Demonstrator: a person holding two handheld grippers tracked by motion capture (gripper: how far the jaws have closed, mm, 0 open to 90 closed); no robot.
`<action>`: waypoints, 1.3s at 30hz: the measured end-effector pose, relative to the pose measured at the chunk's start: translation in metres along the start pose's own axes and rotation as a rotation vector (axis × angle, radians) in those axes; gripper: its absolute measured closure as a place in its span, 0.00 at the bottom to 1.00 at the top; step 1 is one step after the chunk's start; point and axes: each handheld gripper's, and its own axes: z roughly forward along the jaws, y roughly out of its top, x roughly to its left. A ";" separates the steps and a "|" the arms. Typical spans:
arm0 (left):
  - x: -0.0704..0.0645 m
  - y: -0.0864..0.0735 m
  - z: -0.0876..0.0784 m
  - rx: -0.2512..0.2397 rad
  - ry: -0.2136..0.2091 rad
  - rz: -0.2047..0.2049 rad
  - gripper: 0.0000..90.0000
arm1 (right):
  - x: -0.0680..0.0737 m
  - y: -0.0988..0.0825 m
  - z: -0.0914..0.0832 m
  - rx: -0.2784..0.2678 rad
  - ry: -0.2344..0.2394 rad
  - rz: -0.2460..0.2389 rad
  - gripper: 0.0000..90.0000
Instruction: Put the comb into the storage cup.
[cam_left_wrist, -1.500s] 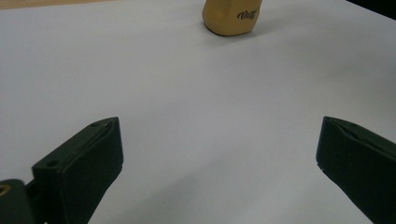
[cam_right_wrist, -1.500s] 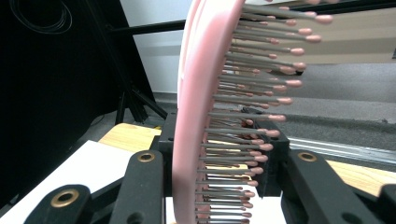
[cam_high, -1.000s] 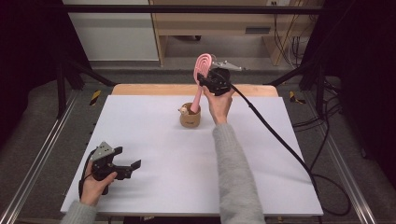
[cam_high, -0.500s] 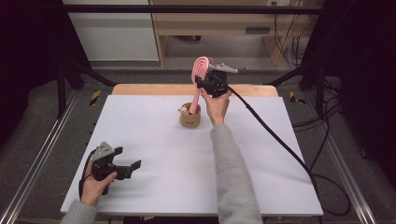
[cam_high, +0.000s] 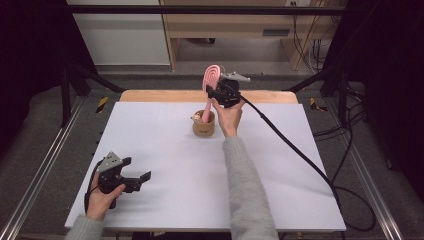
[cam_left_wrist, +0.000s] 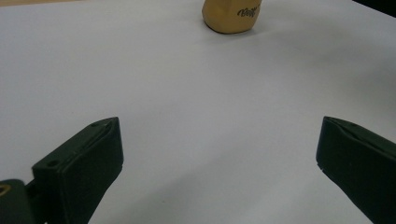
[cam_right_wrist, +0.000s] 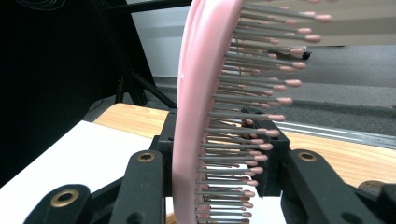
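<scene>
White tabletop (cam_high: 165, 130): at twelve o'clock the right gripper (cam_high: 220, 91) pinches a pink hairbrush (cam_high: 210, 79) upright, handle probably in the tan cup (cam_high: 203, 127). At seven o'clock, left gripper (cam_high: 131, 181) rests spread, idle.

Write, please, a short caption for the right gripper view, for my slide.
Pink hairbrush held upright between the right gripper's black jaws, bristles facing right, above the white table.

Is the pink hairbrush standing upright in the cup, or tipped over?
Upright. The pink hairbrush stands with its handle down in the tan cup and its head up, held in the right gripper, whose jaws close on its head.
</scene>
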 end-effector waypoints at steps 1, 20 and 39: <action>0.000 0.000 0.000 0.000 -0.001 0.000 0.01 | 0.000 -0.001 0.001 0.000 0.002 0.002 0.69; 0.000 0.000 0.001 0.000 -0.007 -0.001 0.01 | -0.002 -0.019 0.007 0.022 0.003 0.032 0.70; 0.000 0.000 0.002 0.002 -0.004 -0.001 0.01 | -0.012 -0.030 0.007 0.029 0.000 0.069 0.69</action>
